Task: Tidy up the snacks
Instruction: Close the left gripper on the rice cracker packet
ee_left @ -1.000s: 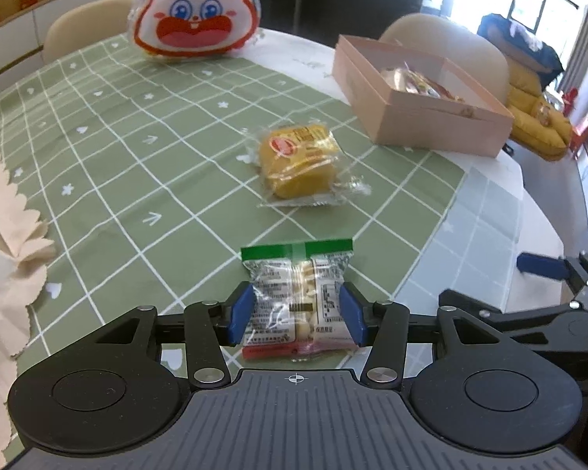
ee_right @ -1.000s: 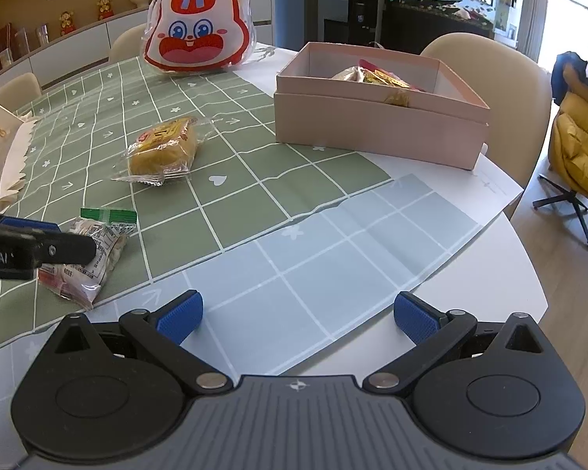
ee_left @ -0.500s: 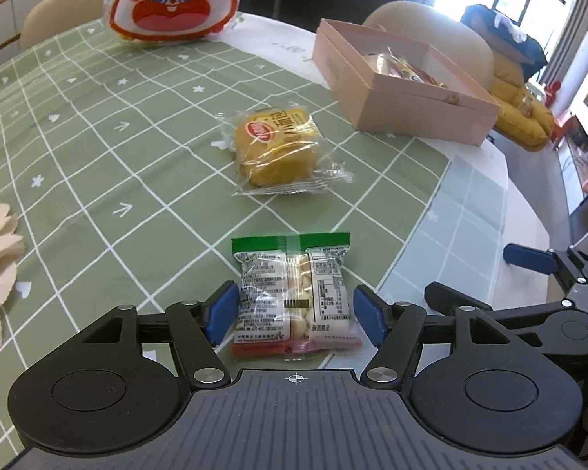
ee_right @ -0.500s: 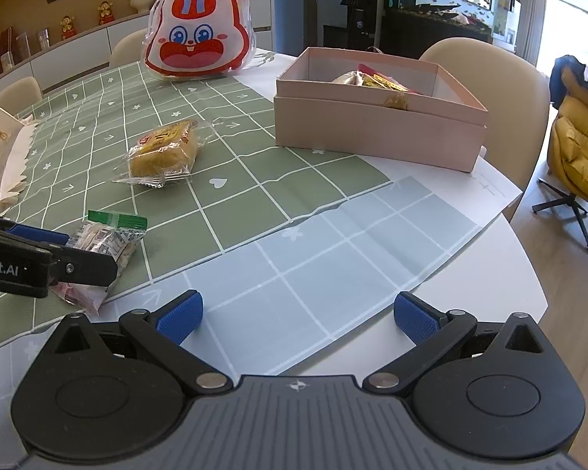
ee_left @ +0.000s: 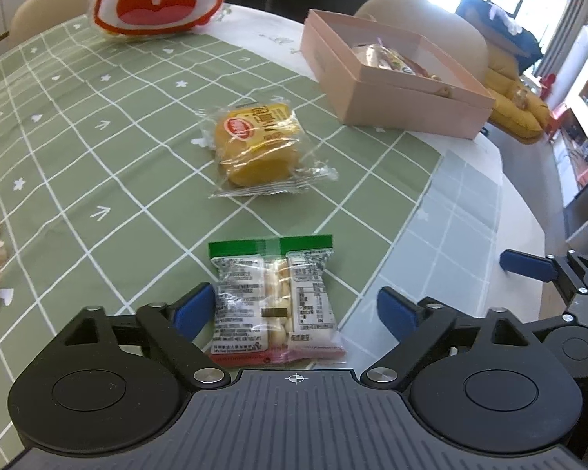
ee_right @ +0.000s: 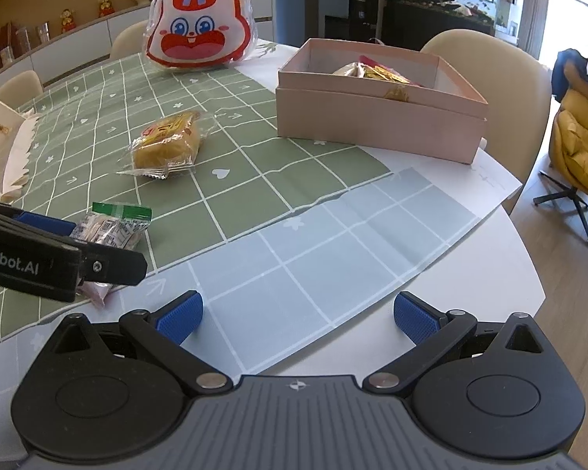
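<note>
Green-topped, the clear plastic packet of small pale biscuits [ee_left: 276, 301] lies flat on the green grid-patterned tablecloth [ee_left: 98, 164], between the wide-spread fingers of my left gripper [ee_left: 290, 315], neither pad pressing it. I judge it set there for pickup, since the open pink cardboard box [ee_left: 388, 78] at two o'clock already holds wrapped snacks. At twelve o'clock sits a yellow cake in clear wrap [ee_left: 260, 145]. Only the right wrist view shows my right gripper [ee_right: 297, 315] fully, wide and empty over the pale blue cloth, and the box's inside wall.
</note>
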Motion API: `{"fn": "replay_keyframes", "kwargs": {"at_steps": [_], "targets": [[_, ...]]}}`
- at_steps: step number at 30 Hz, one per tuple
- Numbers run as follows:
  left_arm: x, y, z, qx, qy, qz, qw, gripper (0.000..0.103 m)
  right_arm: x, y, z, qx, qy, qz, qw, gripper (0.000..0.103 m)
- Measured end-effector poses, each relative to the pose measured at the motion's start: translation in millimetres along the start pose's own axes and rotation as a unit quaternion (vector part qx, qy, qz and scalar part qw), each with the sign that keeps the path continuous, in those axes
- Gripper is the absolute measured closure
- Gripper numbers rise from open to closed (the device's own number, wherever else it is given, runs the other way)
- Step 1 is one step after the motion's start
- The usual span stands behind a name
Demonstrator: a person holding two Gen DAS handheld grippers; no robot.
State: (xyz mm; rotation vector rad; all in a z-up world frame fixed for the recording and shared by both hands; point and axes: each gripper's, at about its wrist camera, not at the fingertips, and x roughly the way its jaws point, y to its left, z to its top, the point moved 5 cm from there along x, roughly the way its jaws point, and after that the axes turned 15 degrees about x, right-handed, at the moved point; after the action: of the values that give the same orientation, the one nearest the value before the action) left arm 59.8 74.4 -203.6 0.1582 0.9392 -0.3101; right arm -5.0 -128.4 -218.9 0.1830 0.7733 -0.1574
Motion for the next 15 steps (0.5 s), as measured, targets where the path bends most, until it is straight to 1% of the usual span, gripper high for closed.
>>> {"fn": "replay_keyframes", "kwargs": {"at_steps": [2,5,7,9,10,11,12,14,15], "targets": [[-1.2,0.9,-0.4,-0.002,0.000,0.009,1.0000,0.018,1.3,0.3,1.5,-0.006,0.005,0.003,1.000,0.000],[-1.9,0.9,-2.7,0.007,-0.004,0.009,0.9999,0.018,3.3,1.6,3.6,-0.020,0.014,0.013,1.000,0.000],[-1.9,-1.8,-4.5,0.027,-0.005,0.010,0.9996,0.018,3.7,2.4,4.6,-0.026,0.021,0.016,0.999,0.000],[-2.4,-3.2,-5.4,0.039,-0.005,0.016,0.9991,0.022,4.2,3.1,6.5,-0.037,0.029,0.020,0.999,0.000],[-3.6,-2.6,-5.9,0.041,-0.005,0.023,0.9989,0.029,3.7,4.1,7.8,-0.045,0.031,0.022,0.998,0.003],[-5.6,-0.6,-6.7,0.039,-0.006,0.033,0.9987,0.039,2.9,4.5,9.8,-0.048,0.032,0.022,0.998,0.007],[-7.7,3.0,-7.9,0.029,-0.008,0.035,0.9989,0.040,1.9,4.3,12.6,-0.048,0.031,0.021,0.998,0.009],[-13.1,12.0,-12.3,-0.005,-0.018,0.018,0.9997,0.042,-1.2,2.2,22.7,-0.039,0.019,0.021,0.999,0.009],[-16.3,15.8,-15.1,-0.021,-0.018,0.015,0.9995,0.042,-2.8,1.9,28.8,-0.032,0.011,0.022,0.999,0.009]]}}
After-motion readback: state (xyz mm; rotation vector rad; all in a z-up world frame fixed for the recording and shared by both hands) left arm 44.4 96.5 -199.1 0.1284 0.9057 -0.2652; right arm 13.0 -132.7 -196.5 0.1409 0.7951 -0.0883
